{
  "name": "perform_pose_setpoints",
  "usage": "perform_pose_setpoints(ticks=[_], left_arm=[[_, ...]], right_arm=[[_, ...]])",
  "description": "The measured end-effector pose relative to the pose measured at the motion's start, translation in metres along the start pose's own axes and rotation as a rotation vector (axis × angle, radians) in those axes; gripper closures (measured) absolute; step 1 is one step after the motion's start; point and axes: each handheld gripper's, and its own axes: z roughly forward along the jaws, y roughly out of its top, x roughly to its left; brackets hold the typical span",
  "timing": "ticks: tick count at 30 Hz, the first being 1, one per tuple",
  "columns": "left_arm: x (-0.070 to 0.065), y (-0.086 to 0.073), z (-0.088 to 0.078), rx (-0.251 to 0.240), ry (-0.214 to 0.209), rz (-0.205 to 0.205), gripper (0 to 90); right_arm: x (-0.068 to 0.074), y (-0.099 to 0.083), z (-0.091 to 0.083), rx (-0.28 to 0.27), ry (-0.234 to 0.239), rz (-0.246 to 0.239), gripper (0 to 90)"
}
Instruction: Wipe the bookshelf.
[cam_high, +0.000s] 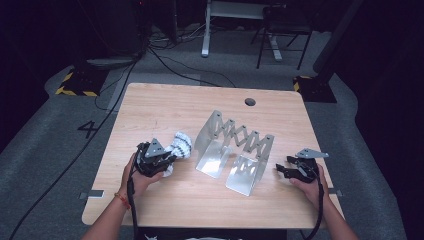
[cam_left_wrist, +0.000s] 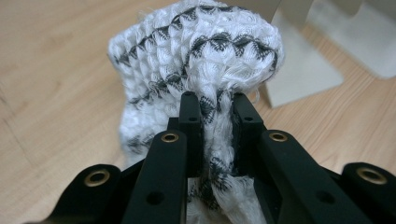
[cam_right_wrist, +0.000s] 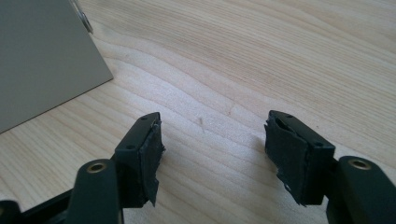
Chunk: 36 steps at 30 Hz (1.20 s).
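Observation:
A fluffy white sock with black zigzag bands (cam_high: 180, 145) hangs bunched from my left gripper (cam_high: 159, 161) at the table's left middle. In the left gripper view the jaws pinch a fold of the sock (cam_left_wrist: 196, 56), and my left gripper (cam_left_wrist: 215, 105) is shut on it just above the wood. My right gripper (cam_high: 281, 170) rests at the table's right, held by a hand. Its jaws stand wide apart over bare wood in the right gripper view, where my right gripper (cam_right_wrist: 212, 133) holds nothing.
A grey metal expanding rack (cam_high: 235, 150) with flat plates stands in the middle of the wooden table (cam_high: 200, 205); one plate (cam_right_wrist: 42, 56) lies just left of the right gripper. A round cable hole (cam_high: 250, 102) sits near the far edge. Chair legs and cables lie on the floor beyond.

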Motion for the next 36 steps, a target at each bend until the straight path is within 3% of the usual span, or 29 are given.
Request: perform_pose_setpoints(ticks=[1, 2, 3, 5, 6, 10, 11, 12, 16, 18, 25, 28, 30, 34, 36], left_arm=[[-0.003, 0.005, -0.011, -0.06, -0.014, -0.012, 78.3], [-0.003, 0.005, -0.011, -0.06, -0.014, -0.012, 78.3], [-0.007, 0.011, -0.022, -0.115, -0.03, -0.006, 78.3], [-0.011, 0.015, -0.027, -0.142, -0.034, 0.0, 78.3], [-0.017, 0.023, -0.037, -0.197, -0.057, 0.014, 78.3], [-0.03, 0.04, -0.051, -0.296, -0.118, 0.049, 78.3], [-0.03, 0.04, -0.051, -0.296, -0.118, 0.049, 78.4], [-0.037, 0.048, -0.054, -0.328, -0.153, 0.06, 78.4], [-0.048, 0.06, -0.049, -0.336, -0.18, 0.092, 78.4], [-0.056, 0.07, -0.038, -0.331, -0.191, 0.114, 78.4], [-0.071, 0.091, -0.018, -0.339, -0.222, 0.137, 78.4], [-0.074, 0.097, -0.01, -0.322, -0.195, 0.14, 78.4], [-0.073, 0.099, -0.001, -0.304, -0.175, 0.129, 78.4], [-0.065, 0.094, 0.018, -0.291, -0.16, 0.045, 78.4], [-0.065, 0.088, 0.028, -0.265, -0.141, 0.04, 78.4]], right_arm=[[0.0, 0.0, 0.0, 0.001, 0.001, 0.0, 36.3], [0.0, 0.0, 0.0, 0.001, 0.001, 0.0, 36.3], [0.001, 0.0, 0.0, 0.0, -0.006, -0.001, 36.0], [0.001, 0.0, 0.0, 0.0, -0.008, -0.005, 36.0], [0.003, 0.0, 0.001, 0.002, -0.016, -0.011, 35.6], [0.003, 0.0, 0.001, 0.002, -0.013, -0.015, 34.9], [0.003, 0.0, 0.001, 0.002, -0.013, -0.015, 34.9], [0.003, 0.0, 0.001, 0.004, -0.014, -0.013, 34.8], [0.003, 0.0, 0.001, 0.004, -0.016, -0.013, 34.8], [0.003, 0.0, 0.001, 0.003, -0.017, -0.012, 34.7], [0.004, -0.001, 0.0, 0.003, -0.018, -0.01, 34.7], [0.004, -0.001, 0.0, 0.002, -0.019, -0.009, 34.6], [0.004, -0.001, 0.0, 0.002, -0.021, -0.008, 34.6], [0.004, -0.002, 0.0, -0.002, -0.02, -0.014, 34.6], [0.005, -0.002, 0.0, -0.002, -0.02, -0.015, 34.6]])
